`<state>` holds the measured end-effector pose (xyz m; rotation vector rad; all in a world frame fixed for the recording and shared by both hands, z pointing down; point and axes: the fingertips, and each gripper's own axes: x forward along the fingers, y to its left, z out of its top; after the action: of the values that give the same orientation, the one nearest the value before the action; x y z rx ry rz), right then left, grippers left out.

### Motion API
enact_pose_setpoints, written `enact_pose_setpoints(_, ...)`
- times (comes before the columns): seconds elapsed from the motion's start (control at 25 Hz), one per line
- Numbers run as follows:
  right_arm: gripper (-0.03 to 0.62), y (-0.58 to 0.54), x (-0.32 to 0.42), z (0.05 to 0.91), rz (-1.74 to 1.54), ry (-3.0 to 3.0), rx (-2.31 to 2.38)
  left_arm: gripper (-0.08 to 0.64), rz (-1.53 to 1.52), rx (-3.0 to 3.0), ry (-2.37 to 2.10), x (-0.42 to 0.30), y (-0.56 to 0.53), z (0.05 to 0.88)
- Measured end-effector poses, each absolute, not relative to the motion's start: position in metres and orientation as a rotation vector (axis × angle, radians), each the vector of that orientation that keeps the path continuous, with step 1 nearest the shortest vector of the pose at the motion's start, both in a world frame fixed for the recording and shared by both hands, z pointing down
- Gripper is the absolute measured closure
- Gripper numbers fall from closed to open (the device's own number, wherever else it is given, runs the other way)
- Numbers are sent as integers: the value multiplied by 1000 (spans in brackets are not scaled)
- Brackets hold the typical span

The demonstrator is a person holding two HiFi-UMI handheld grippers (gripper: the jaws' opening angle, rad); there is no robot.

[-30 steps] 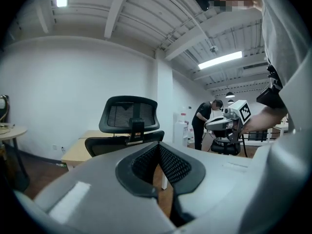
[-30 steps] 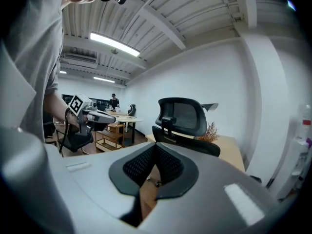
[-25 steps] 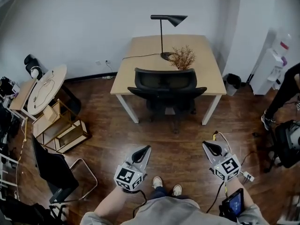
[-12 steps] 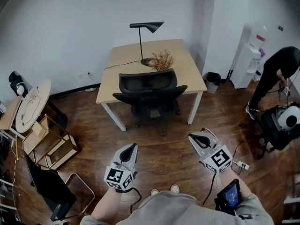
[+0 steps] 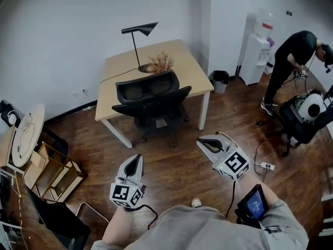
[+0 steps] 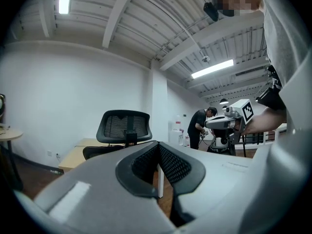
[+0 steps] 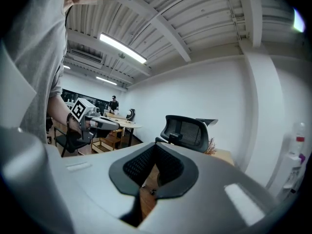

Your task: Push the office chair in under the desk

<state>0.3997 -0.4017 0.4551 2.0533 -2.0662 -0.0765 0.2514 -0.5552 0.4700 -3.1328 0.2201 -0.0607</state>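
The black mesh office chair (image 5: pixel 148 95) stands at the front edge of the light wooden desk (image 5: pixel 190 72), its seat partly under the top and its back facing me. Both grippers are held level over the floor, well short of the chair and touching nothing. My left gripper (image 5: pixel 134 162) is shut and empty. So is my right gripper (image 5: pixel 204 143), which points toward the chair. The left gripper view has the chair (image 6: pixel 124 128) beyond the closed jaws. The right gripper view also catches the chair (image 7: pixel 187 130) ahead.
A black lamp (image 5: pixel 138 46) and a dried plant (image 5: pixel 160 62) stand on the desk. A person (image 5: pixel 291 56) bends by a water dispenser (image 5: pixel 257 51) at the right. A waste bin (image 5: pixel 220 80), wheeled gear (image 5: pixel 307 113), wooden shelving (image 5: pixel 52 173) and a round table (image 5: pixel 23 139) ring the wood floor.
The head view has swung right, so desk and chair sit further left and the person at the right shows more fully. Both grippers have risen a little, still shut.
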Motion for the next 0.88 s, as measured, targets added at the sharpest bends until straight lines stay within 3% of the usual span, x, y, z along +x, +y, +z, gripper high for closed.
enact_pose_setpoints(0.88, 588, -405, 400, 445, -104, -2081, 1999, 554, -51, -3127, 251, 250, -546, 457)
